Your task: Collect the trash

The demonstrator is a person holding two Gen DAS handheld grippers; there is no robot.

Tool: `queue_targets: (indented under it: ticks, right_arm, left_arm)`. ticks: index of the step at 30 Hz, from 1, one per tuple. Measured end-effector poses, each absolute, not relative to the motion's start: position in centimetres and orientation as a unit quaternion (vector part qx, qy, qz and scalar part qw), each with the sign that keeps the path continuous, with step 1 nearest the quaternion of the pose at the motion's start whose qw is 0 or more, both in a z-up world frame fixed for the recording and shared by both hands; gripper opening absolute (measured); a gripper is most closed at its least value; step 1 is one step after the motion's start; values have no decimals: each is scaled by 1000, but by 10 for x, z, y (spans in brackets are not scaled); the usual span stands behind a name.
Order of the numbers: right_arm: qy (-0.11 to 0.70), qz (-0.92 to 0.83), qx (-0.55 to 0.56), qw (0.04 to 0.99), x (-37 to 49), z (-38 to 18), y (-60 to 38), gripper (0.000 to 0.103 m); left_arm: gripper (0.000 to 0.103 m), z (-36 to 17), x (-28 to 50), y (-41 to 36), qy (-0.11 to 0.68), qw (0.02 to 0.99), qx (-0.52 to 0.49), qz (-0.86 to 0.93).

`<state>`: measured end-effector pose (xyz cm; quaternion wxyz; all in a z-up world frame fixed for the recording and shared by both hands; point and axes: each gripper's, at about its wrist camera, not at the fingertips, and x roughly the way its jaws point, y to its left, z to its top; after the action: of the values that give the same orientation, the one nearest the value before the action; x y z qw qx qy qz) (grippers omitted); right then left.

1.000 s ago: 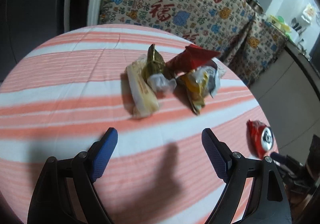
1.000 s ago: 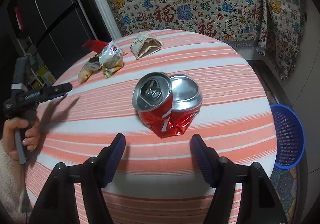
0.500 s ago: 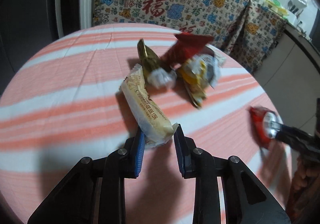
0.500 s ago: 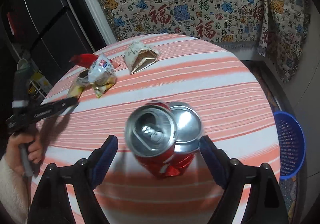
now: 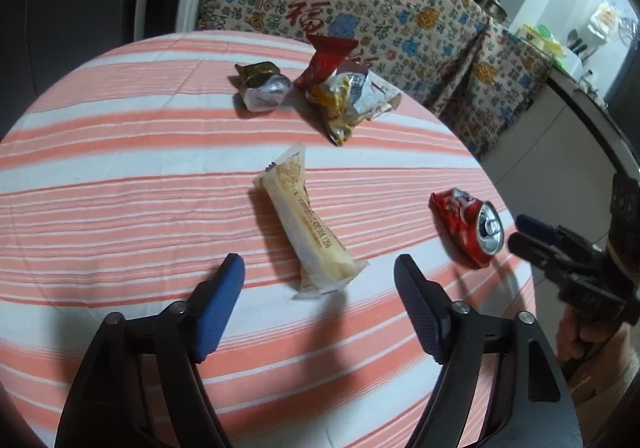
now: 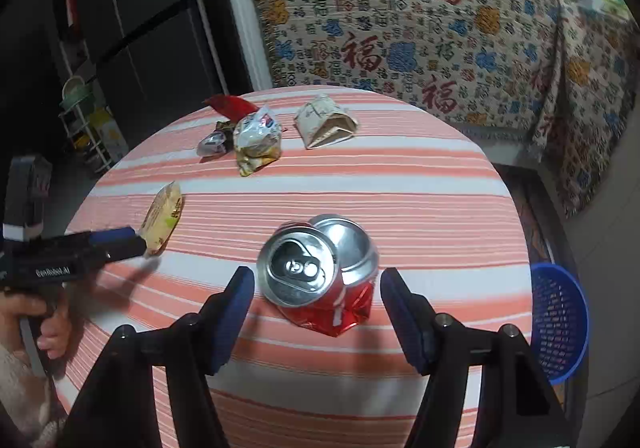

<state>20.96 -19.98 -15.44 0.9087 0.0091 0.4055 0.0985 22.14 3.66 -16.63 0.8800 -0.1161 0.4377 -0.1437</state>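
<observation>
A long cream snack wrapper [image 5: 308, 224] lies on the striped tablecloth [image 5: 120, 188], its near end between my left gripper's [image 5: 318, 270] blue pads. That gripper's jaws are opening and do not touch the wrapper. A crushed red can [image 6: 320, 272] rests between the fingers of my right gripper [image 6: 316, 282], which is open, its pads clear of the can. Farther back lie a gold-and-silver wrapper [image 5: 262, 88], a red wrapper [image 5: 326, 58] and a crumpled yellow-silver bag [image 5: 348, 100]. A folded paper carton [image 6: 326, 120] sits behind them.
A blue mesh basket [image 6: 558, 324] stands on the floor to the right of the round table. A cloth-covered counter [image 6: 440, 40] runs behind it, with a dark fridge [image 6: 152, 28] at the left. A hand [image 6: 44, 324] holds the left gripper [image 6: 120, 240].
The left gripper shut on the cream wrapper's end, pulled it away from the pile toward the near edge, then opened. The right gripper moved in so the can sits between its fingers.
</observation>
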Motion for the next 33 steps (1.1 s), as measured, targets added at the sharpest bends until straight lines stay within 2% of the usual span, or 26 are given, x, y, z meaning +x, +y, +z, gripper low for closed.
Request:
queue_targets:
  ticks: [3,5,6,7,16,26,33]
  right_arm:
    - [415,94,-25,905,221,-161,-187,68]
    - [420,100,-44,901,229,-166,-179,68]
    - [420,103,-56,900,233,-168,-175,60]
    - [430,102,-68,895,237,-172,-171,56]
    - [413,95,-32,905,209,-141,-196,56]
    - [408,63,-4,911,183,-125,-256,56]
    - [405,-1,36,913,170,-109,-348,56]
  left_arm:
    - [82,-171,230,29,453,878,-99,-123]
    - [72,-173,233,25,457,880,-79,-104]
    - [47,-173,235,23,456,882,-67,-98]
    - [30,-173,237,23,458,880,-68,-108]
    - [27,-156,231,-8,446,878,-64,-163]
    - [27,-143,223,-92,446,864,-24,-232]
    - [27,-111,224,-177,435,845,1,-312]
